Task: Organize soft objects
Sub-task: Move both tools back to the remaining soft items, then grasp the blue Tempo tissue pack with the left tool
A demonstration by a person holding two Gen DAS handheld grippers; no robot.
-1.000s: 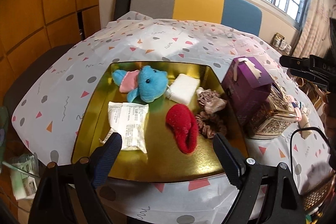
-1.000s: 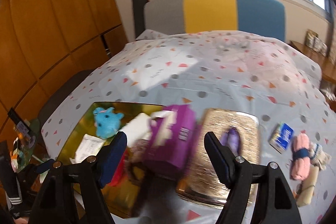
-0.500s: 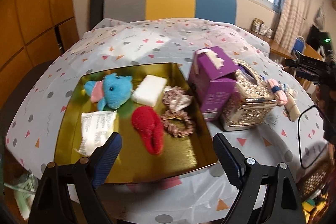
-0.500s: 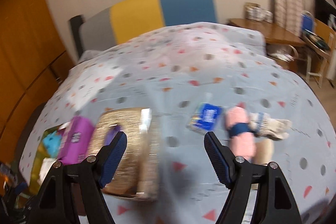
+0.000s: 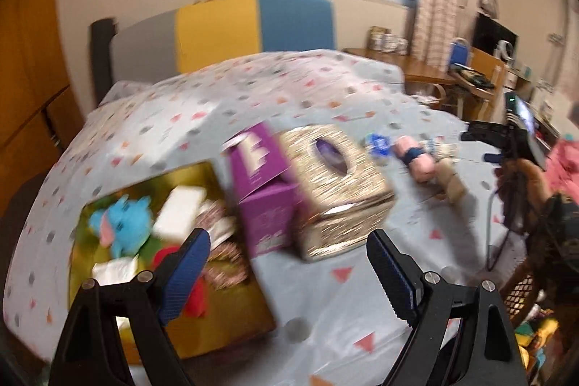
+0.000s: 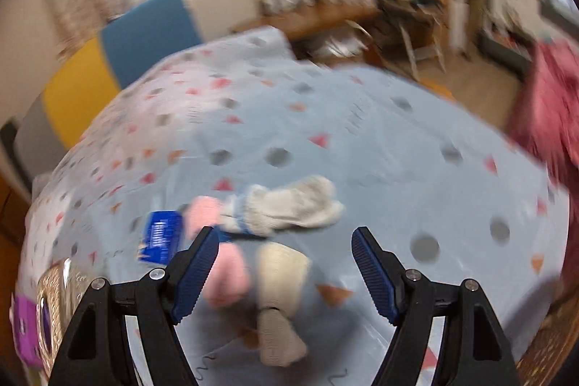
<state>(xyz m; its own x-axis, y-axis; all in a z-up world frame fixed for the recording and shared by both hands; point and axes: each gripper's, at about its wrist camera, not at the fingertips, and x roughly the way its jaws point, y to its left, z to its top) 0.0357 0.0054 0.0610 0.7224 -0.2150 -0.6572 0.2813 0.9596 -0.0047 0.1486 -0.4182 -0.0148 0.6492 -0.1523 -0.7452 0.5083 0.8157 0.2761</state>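
Across both views the tablecloth [image 6: 362, 140] is pale grey-blue, dotted grey with pink and orange triangles. At the left view's lower left a gold tray [image 5: 224, 313] holds a turquoise plush [image 5: 126, 223] and a red item [image 5: 195, 295]. Centre frame: a purple box [image 5: 260, 198] beside a glittery gold tissue box [image 5: 343, 190]. In the right view's lower middle lie pink socks [image 6: 224, 270], cream socks [image 6: 282, 277], and a blue packet [image 6: 161, 236].

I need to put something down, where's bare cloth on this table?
Free: the cloth right of the white sock and beige sock, and the far stretch toward the chair. Crowded: the gold tray, full, with the purple box and gold box hard beside it.
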